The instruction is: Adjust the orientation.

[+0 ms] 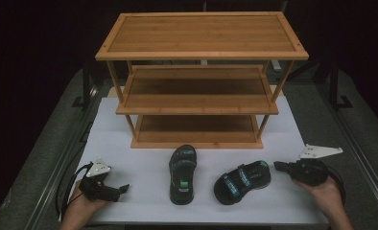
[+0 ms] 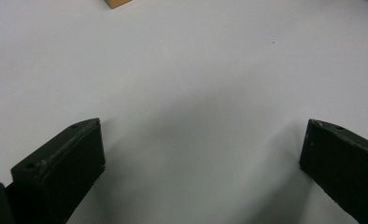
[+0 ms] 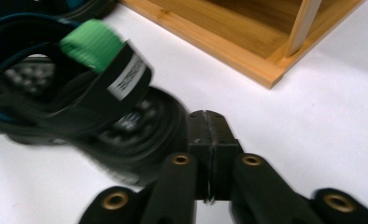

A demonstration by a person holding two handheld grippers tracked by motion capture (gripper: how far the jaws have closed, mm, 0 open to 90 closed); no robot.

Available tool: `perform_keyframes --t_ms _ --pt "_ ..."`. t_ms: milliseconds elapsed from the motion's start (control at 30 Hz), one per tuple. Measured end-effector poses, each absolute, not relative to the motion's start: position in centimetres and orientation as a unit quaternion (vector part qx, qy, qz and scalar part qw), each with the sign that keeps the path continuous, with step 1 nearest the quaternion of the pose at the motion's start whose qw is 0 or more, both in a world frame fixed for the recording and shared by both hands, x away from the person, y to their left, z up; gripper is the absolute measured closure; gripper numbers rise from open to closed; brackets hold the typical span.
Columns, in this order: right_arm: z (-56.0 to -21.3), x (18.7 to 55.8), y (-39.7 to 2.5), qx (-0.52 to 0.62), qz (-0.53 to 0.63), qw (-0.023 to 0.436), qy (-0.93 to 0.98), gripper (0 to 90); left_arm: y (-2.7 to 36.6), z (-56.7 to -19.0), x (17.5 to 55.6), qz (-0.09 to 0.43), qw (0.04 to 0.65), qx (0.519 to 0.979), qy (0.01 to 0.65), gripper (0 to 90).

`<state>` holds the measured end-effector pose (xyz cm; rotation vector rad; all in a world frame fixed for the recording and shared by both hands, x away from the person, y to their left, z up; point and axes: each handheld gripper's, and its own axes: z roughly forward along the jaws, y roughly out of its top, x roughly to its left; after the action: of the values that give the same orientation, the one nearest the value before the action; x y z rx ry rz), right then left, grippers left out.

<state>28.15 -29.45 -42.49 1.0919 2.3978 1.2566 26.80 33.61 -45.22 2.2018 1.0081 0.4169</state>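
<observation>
Your left gripper (image 1: 122, 188) sits at the lower left of the high view, low over the white table mat (image 1: 144, 211), with its jaws spread wide; in the left gripper view they stand far apart at the bottom corners with bare white surface between them and a small corner of the rack base (image 2: 118, 3) at the top edge. Your right gripper (image 1: 277, 165) is at the lower right of the high view, its jaws pressed together with nothing between them; in the right gripper view the closed tip sits just beside the heel end of the right sandal (image 3: 79, 98), though I cannot tell if it touches. That right sandal (image 1: 242, 181) lies tilted on the mat, right of centre in the high view, black with teal straps and a green tab, its upper end pointing toward your right gripper. The left sandal (image 1: 183, 175) lies near it, at centre, running straight up and down the frame, its top end close to the front edge of the bamboo shoe rack (image 1: 201, 76). The two sandals are apart, with a narrow strip of mat between them. The rack stands across the upper middle with three open shelves; its bottom shelf (image 1: 196, 130) is bare and opens toward you. There is open mat between your left gripper and the left sandal, and a band of mat along the bottom edge below both sandals. On the right, the mat's edge runs just past your right hand (image 1: 324, 191).
</observation>
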Motion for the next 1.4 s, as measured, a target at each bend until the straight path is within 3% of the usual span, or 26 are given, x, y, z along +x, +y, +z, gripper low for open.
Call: perform_keyframes --t_ms 300,500,1400 --pt "-42.8 32.5 -27.6 0.338 0.434 0.084 0.831 89.8 33.6 -45.2 26.8 0.16 0.337 0.843 0.387 0.0" --pt "-43.8 33.2 -26.1 0.319 0.421 0.067 0.847 89.7 33.6 -45.2 26.8 0.159 0.336 0.844 0.387 0.0" --pt "-43.5 28.2 -27.2 0.312 0.424 0.052 0.849 89.7 33.6 -45.2 26.8 0.16 0.336 0.844 0.387 0.0"
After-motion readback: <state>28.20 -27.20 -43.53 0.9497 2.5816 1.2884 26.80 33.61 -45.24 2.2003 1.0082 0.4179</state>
